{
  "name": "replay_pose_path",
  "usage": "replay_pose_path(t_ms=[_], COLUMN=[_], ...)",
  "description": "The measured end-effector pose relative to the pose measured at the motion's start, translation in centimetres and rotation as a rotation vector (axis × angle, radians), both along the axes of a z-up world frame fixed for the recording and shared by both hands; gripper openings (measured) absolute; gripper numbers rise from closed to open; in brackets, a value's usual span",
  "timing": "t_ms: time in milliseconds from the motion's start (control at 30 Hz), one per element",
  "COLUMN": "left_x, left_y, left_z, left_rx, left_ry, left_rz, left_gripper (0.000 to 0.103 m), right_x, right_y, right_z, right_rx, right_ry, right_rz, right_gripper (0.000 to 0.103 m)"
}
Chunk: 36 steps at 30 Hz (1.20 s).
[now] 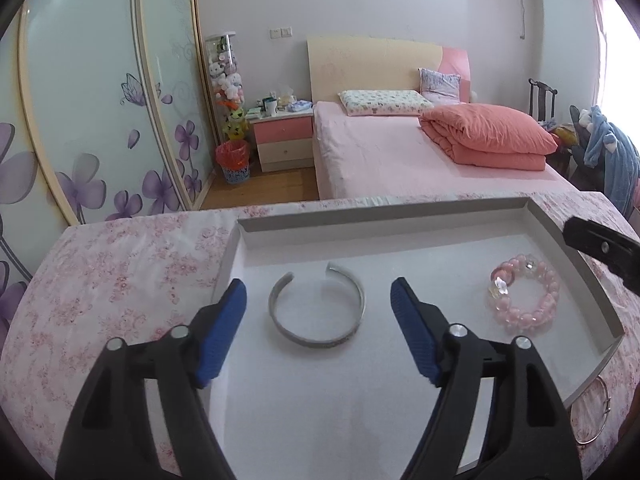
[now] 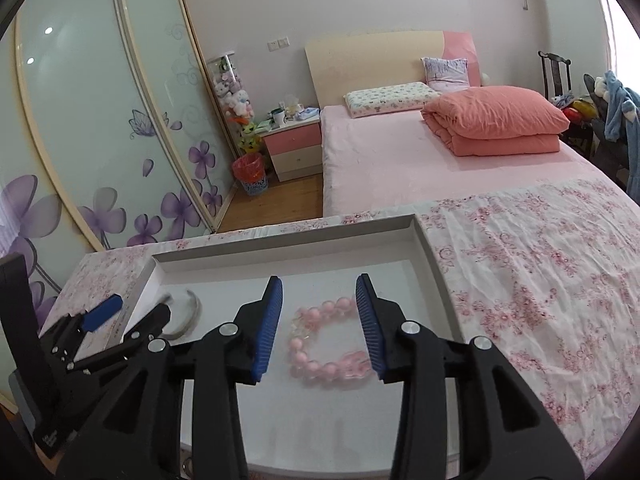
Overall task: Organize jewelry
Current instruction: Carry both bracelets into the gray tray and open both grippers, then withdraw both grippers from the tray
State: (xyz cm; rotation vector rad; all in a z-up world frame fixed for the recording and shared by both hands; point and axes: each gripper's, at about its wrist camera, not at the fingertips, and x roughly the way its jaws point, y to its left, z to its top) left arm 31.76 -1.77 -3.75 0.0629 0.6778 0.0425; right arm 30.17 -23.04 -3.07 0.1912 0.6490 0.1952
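The left hand-held gripper (image 1: 318, 300) stands apart around the open silver cuff bracelet (image 1: 317, 309) in the shallow white tray (image 1: 384, 216); the right hand-held gripper (image 2: 319, 300), apart, straddles the pink beaded bracelet (image 2: 326, 346). Each should probably back straight out without nudging its piece.

Tray (image 1: 400, 220) on the cloth-covered table (image 1: 120, 280), cuff bangle (image 1: 316, 308) lying in its left part, bead bracelet (image 1: 524, 300) in its right part, thin bangle (image 1: 592, 416) outside the tray's right edge, bed (image 1: 400, 152) behind the table
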Motion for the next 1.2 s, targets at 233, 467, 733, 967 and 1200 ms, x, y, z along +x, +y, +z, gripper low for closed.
replay_pose_path(t_ms=[233,467,733,967,1200], left_x=[-2.2,-7.6,-14.2,-16.5,-16.9], left_y=[1.7,3.7,5.9,6.5,6.3], left_z=[1.6,2.7,2.2,0.7,-0.3], left_rx=[0.011,0.022,0.008,0.009,0.016], left_ry=[-0.034,-0.054,-0.024,0.045,0.081], left_rz=[0.036,0.042,0.035,0.021,0.017], left_gripper=[0.073,0.079,0.087,0.090,0.090], right_x=[-2.2,-6.1,-10.1,-11.1,-10.2], right_y=[-0.8,-2.2,-3.0,-3.0,-1.6], right_z=[1.0,0.8,-1.9,-5.2,-6.5], right_rx=[-0.006,-0.024,-0.126,-0.191,-0.254], right_ry=[-0.022,-0.009,0.083,0.211,0.242], right_rz=[0.003,0.009,0.028,0.030,0.036], right_gripper=[0.040,0.042,0.056,0.073,0.081])
